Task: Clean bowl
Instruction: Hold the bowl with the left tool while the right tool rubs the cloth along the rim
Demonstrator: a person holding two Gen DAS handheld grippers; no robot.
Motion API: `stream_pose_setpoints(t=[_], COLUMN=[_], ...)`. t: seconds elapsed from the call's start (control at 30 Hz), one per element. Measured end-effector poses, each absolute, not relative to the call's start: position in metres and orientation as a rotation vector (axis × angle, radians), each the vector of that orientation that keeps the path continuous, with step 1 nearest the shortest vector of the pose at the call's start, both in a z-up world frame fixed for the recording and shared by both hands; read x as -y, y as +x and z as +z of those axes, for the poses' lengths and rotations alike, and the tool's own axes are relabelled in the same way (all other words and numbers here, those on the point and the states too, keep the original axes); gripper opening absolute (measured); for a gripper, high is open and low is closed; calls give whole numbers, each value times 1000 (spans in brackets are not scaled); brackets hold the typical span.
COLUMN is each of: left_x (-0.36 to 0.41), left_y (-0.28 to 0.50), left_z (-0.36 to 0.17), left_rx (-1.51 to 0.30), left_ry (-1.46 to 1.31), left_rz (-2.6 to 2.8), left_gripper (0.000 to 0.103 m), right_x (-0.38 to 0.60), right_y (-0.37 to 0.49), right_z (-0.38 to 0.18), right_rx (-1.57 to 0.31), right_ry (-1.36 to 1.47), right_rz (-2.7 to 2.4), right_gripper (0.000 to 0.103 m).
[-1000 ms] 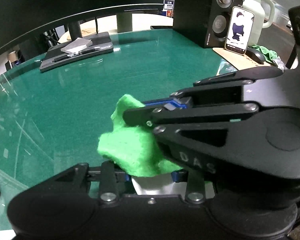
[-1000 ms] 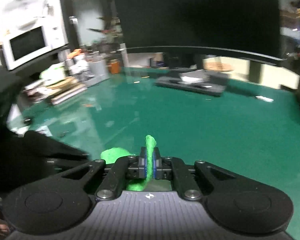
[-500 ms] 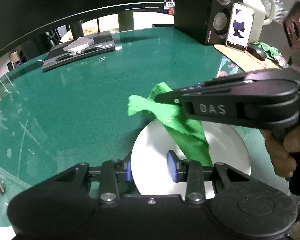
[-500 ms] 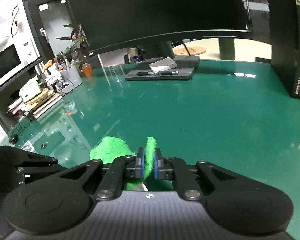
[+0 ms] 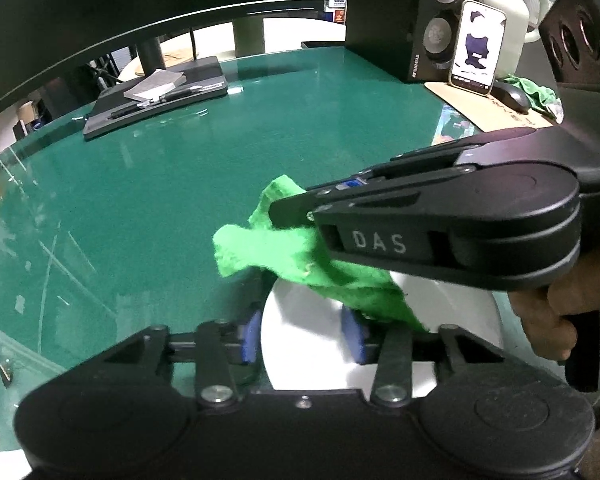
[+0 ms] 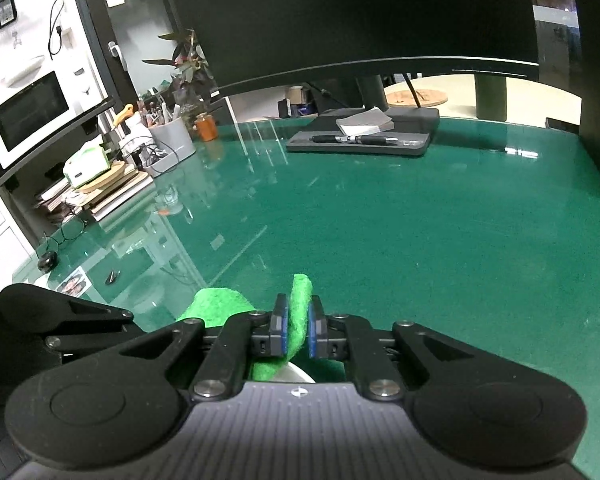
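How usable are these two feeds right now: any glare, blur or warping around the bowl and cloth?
Left wrist view: sharp; fisheye bends the monitor edge; ceiling-light streaks on the glass tabletop; the cloth and right gripper cover much of the bowl. Right wrist view: sharp, similar glare on the table; only a sliver of bowl shows behind the jaws.

1. My left gripper (image 5: 300,338) clamps the white bowl (image 5: 452,312) by its rim — one blue pad inside, one outside.
2. My right gripper (image 5: 296,208) reaches in from the right, pinching a green cloth (image 5: 284,252) that drapes into the bowl.
3. Both sit over the green table's (image 5: 148,208) near edge.
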State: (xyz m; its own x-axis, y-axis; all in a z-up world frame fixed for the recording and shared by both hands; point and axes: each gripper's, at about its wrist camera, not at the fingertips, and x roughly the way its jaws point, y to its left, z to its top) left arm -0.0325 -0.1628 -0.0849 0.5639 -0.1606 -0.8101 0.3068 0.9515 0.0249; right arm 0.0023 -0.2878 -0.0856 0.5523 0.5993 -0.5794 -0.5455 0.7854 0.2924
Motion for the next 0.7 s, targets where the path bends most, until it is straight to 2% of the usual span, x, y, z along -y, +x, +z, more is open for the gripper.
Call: stream_pose_setpoints(t=[0.47,0.57,0.7], left_x=[164,166,166], left_y=[-35,-36,-36], left_z=[-84,-84,-84], left_rx=[-930,-929,-928], left_ry=[184,188,191], left_rz=[-270,-274,-276], left_gripper=[35,35,35], right_x=[264,275,289], right_y=[-17,-9,-1], right_z=[-77,-79,-81], right_rx=[-681,-690,-704], right_ry=[-7,23,40], right_rz=[831,748,637], right_gripper=[10,22,19])
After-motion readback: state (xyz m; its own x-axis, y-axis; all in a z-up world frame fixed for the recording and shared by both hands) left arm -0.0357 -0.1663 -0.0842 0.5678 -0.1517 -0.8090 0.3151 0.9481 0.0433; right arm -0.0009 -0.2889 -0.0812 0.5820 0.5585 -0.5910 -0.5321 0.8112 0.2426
